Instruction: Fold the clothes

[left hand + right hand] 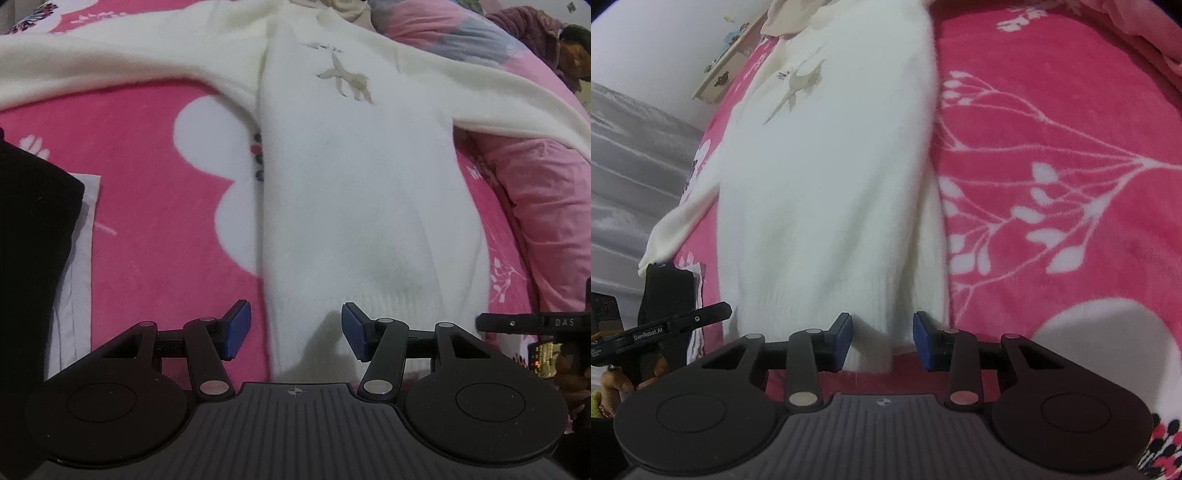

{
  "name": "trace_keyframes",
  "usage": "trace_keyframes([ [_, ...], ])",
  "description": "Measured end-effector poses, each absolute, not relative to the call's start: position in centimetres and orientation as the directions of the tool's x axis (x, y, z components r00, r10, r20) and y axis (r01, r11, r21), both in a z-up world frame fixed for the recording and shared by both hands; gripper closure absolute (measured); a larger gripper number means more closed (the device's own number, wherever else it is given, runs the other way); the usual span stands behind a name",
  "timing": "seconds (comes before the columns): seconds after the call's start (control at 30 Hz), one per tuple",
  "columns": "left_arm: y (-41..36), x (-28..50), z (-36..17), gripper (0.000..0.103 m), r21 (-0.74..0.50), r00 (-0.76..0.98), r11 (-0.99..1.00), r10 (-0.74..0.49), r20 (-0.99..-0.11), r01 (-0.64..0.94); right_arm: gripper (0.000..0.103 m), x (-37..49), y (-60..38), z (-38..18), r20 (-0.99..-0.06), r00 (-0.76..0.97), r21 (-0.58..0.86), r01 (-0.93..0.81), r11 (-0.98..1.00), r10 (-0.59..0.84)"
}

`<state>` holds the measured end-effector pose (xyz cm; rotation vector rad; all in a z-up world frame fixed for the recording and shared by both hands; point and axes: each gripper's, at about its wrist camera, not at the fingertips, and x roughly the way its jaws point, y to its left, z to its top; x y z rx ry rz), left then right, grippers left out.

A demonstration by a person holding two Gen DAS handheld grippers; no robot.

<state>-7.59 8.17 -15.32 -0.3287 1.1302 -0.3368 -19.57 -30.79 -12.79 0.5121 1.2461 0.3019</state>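
Now my left claw point(295, 330) hovers low over the hem of the white sweater point(354, 192), its blue pads point(236, 328) spread wide with nothing between them but the bottom left corner of the hem lying underneath. The sweater is laid flat, front up, on the pink blanket point(147, 206), body running from my claw toward twelve o'clock. One sleeve stretches away toward ten o'clock, the other toward two o'clock, draped over a pale pink quilt point(535, 206) at three o'clock. A small pale embroidered figure point(347, 79) sits high on the chest. At nine o'clock a black folded garment point(33, 229) lies on something white. At four o'clock I see the tip of my other tool.

My right claw point(882, 341) is open as well, fingers apart and level with the ribbed hem at its right corner; a fold of the white knit sits in the gap, but the pads point(925, 341) are not pressed on it. From this side the sweater runs up toward twelve o'clock, and the blanket's white branch pattern point(1034, 184) fills the side from one to four o'clock. At eight o'clock the left tool shows, held in a hand point(613, 384), with a grey curtain point(631, 177) at nine o'clock.
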Motion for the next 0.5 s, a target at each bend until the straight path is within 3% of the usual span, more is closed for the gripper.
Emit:
trace_keyframes([
  [0.17,7.9,-7.6,-15.3,0.049,-0.415,0.401,0.905,-0.415,-0.817,0.09,0.063,-19.6,-30.3,-13.0,-0.826,0.315,0.508,0.061,0.859,0.467],
  [0.3,7.4,-7.6,-15.5,0.049,-0.407,0.4,0.908,-0.412,-0.819,0.1,0.047,-19.8,-29.2,-13.2,-0.818,0.328,0.506,0.022,0.862,0.472],
  [0.33,7.3,-7.6,-15.5,0.049,-0.405,0.399,0.908,-0.411,-0.819,0.105,0.047,-19.9,-29.1,-13.2,-0.815,0.329,0.51,0.017,0.86,0.477],
  [0.37,7.2,-7.7,-15.6,0.049,-0.402,0.398,0.909,-0.411,-0.82,0.11,0.049,-19.9,-29.1,-13.2,-0.811,0.327,0.519,0.016,0.855,0.486],
  [0.4,7.1,-7.7,-15.7,0.049,-0.399,0.397,0.91,-0.41,-0.821,0.114,0.061,-20.0,-29.1,-13.3,-0.806,0.325,0.527,0.016,0.85,0.494],
  [0.43,7.0,-7.7,-15.7,0.049,-0.396,0.396,0.91,-0.409,-0.822,0.119,0.065,-20.1,-29.2,-13.3,-0.802,0.323,0.535,0.016,0.845,0.502],
  [0.5,6.9,-7.6,-15.8,0.049,-0.399,0.395,0.91,-0.409,-0.823,0.11,0.065,-20.3,-29.2,-13.3,-0.793,0.32,0.551,0.015,0.834,0.518],
])
